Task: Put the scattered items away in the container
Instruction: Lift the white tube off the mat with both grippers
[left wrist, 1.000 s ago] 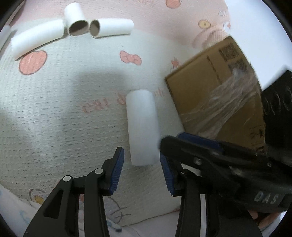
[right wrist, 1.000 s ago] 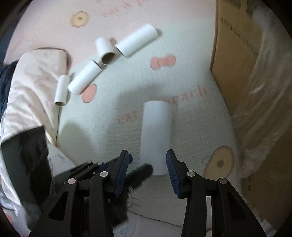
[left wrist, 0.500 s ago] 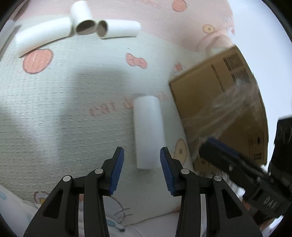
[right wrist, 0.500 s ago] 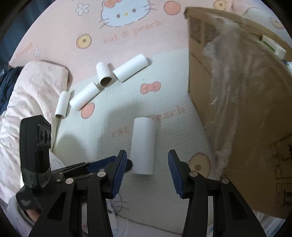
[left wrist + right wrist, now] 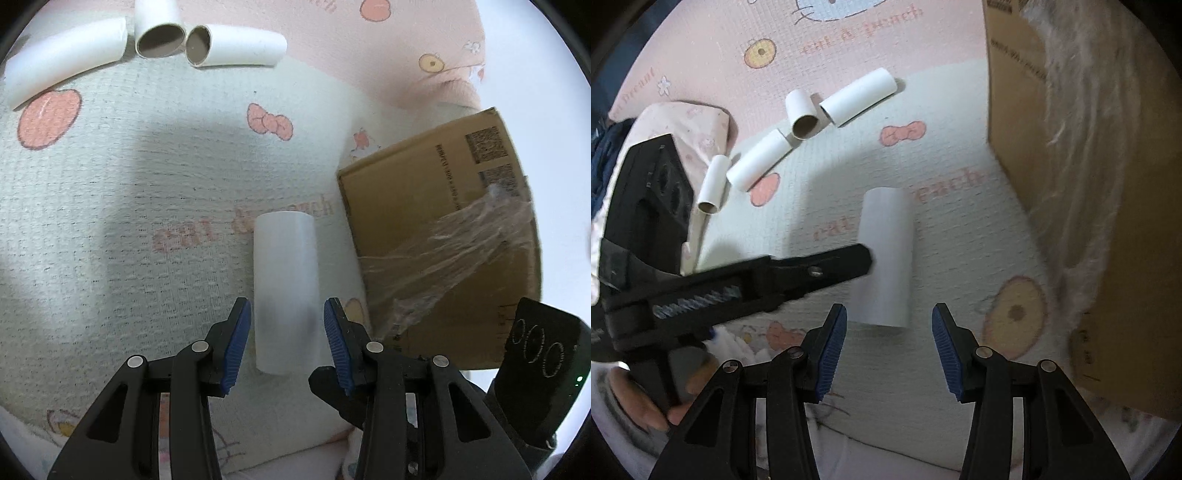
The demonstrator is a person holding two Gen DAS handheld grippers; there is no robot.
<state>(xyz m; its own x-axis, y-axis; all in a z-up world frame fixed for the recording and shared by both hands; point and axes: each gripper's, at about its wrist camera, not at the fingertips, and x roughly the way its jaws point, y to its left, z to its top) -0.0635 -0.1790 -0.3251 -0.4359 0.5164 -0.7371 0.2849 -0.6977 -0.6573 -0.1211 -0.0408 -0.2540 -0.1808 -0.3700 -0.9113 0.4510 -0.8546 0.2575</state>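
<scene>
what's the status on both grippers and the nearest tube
Left gripper open astride the white cardboard tube, not clamped. Right gripper open, empty. Path clear.

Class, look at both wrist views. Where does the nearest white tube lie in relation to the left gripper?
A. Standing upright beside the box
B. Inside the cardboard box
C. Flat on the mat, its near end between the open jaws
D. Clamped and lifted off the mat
C: the white tube lies flat on the mat, with the left gripper straddling its near end, jaws open and gaps visible at both pads.
</scene>
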